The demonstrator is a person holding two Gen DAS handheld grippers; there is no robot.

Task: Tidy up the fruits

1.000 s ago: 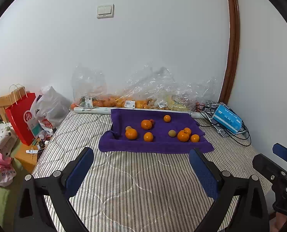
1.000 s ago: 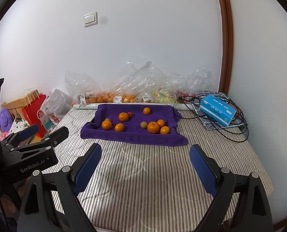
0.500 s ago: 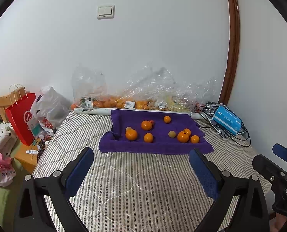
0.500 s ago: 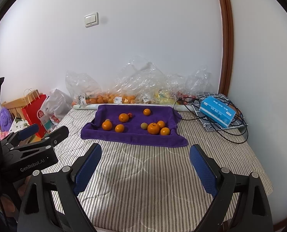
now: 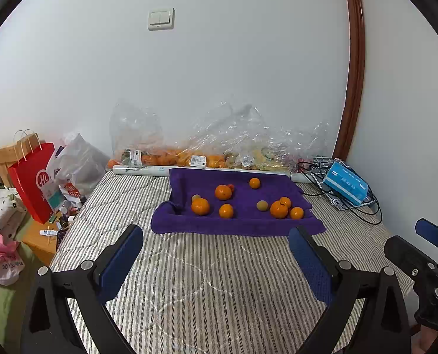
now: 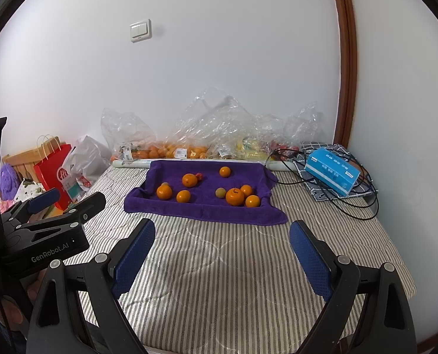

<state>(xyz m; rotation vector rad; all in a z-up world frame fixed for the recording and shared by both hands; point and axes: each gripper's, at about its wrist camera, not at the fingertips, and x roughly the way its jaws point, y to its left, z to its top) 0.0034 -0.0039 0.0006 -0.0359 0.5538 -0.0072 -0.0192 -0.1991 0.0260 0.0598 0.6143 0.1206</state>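
A purple towel (image 5: 242, 221) (image 6: 207, 209) lies on the striped bed near the far wall. On it sit several oranges, one at the left (image 5: 200, 206) (image 6: 164, 192) and a larger one at the right (image 5: 279, 209) (image 6: 234, 196), plus two small greenish fruits (image 5: 262, 205) (image 6: 220, 192) and a small red one (image 5: 231, 187). My left gripper (image 5: 216, 253) hovers open over bare bedding in front of the towel, nothing between its blue pads. My right gripper (image 6: 222, 250) is also open and holds nothing, equally short of the towel.
Clear plastic bags of fruit (image 5: 207, 153) line the wall behind the towel. A blue box (image 5: 345, 187) on cables lies at the right. A red paper bag (image 5: 33, 183) and clutter stand off the bed's left edge. The striped mattress (image 6: 219, 280) ends at the right.
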